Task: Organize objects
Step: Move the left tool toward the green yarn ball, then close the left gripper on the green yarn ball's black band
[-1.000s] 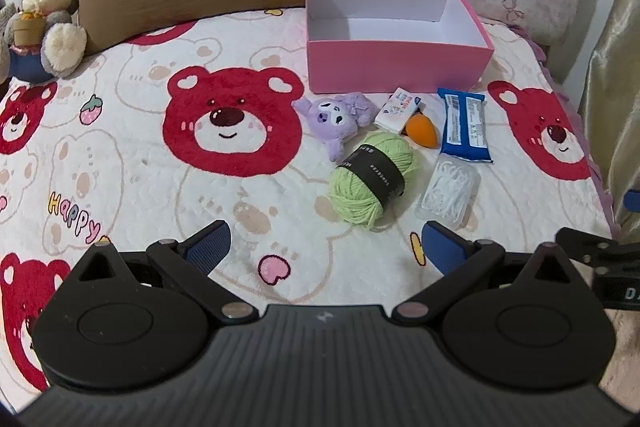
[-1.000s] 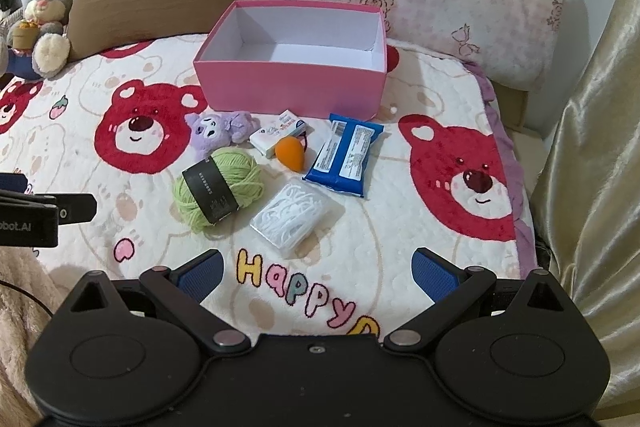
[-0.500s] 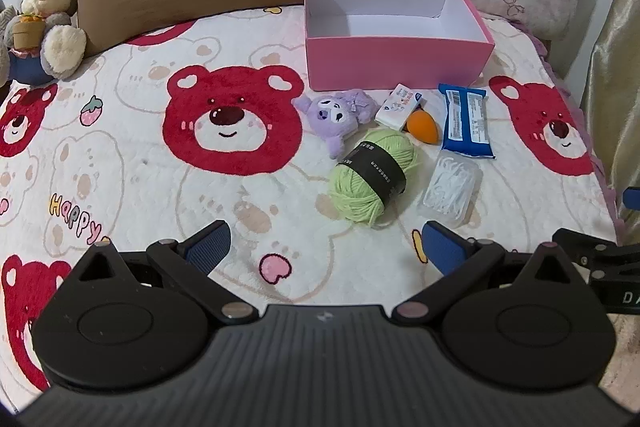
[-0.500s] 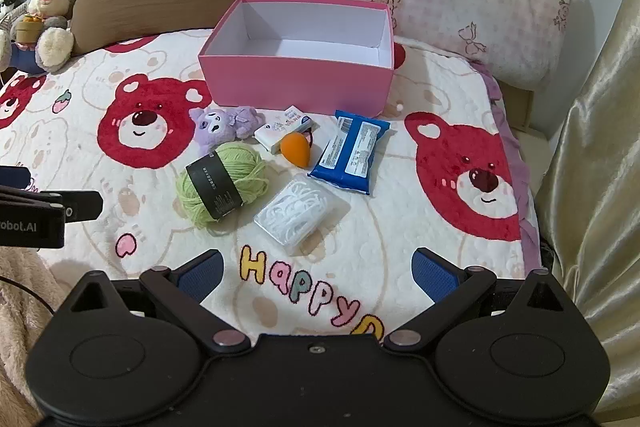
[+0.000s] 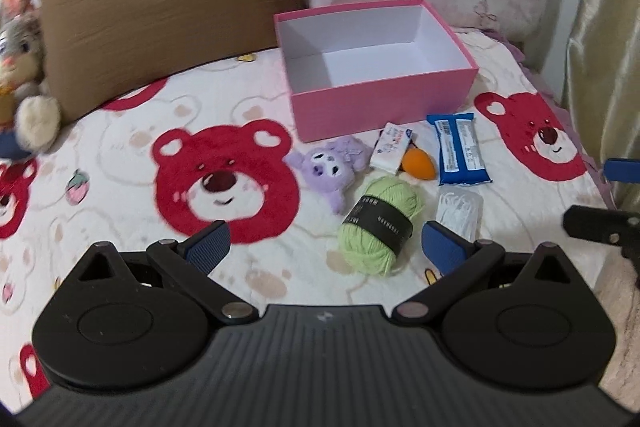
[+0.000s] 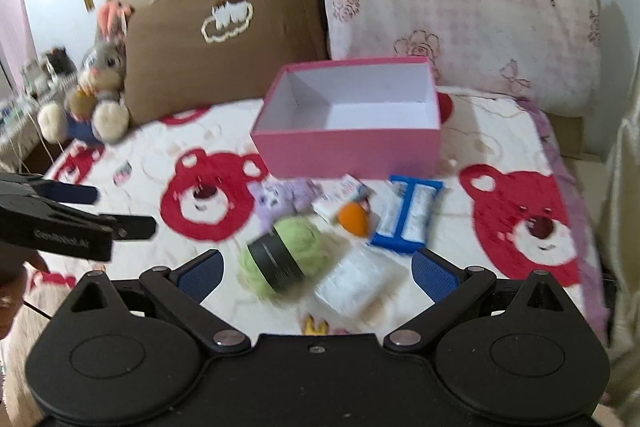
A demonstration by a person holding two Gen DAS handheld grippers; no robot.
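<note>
Both grippers hover over the bed, left gripper (image 5: 324, 245) and right gripper (image 6: 318, 269) spread wide, holding nothing. Green yarn ball (image 5: 380, 229) lies near the middle, long axis running near-left to far-right, black band across it. Pink box (image 5: 380, 79) sits beyond, open side up, seemingly empty.

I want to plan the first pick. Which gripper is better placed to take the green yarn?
Probably the right gripper: open, with the yarn nearly centred between its fingers. The left gripper is open too, but its yarn sits off toward one finger.
</note>
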